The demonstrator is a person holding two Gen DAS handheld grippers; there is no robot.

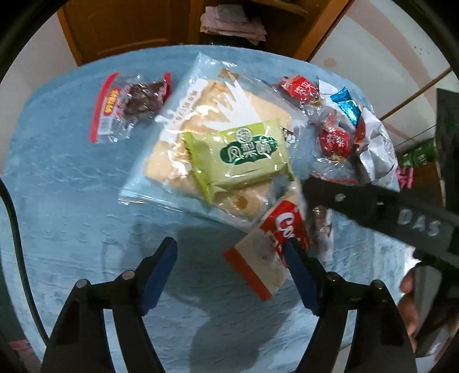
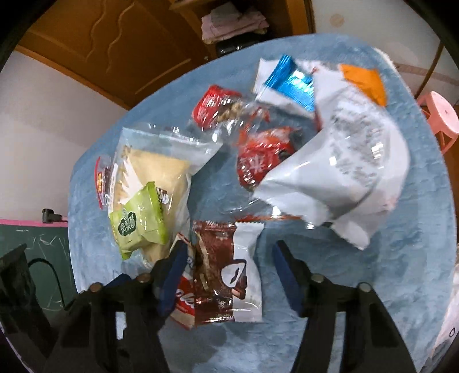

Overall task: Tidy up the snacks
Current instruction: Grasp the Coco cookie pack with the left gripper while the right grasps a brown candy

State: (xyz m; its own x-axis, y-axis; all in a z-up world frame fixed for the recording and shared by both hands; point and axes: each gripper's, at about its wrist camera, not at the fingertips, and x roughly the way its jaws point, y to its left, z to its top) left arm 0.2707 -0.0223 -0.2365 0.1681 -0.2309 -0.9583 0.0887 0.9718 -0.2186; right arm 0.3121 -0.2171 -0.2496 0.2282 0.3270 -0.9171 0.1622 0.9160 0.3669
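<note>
Snack packets lie in a heap on a blue cloth-covered table. A green cake packet rests on a clear bag of pale crackers. My left gripper is open above bare cloth, and a red-and-white packet lies by its right finger. My right gripper is open, pointing down over a brown-and-white chocolate packet that lies between its fingers, with a gap on the right side. Red sweets lie further back.
A large white bag and a blue foil packet lie at the far right. A red-edged packet of dark fruit lies far left. A wooden cabinet stands behind and a pink stool beside the table. A hand holds the right tool.
</note>
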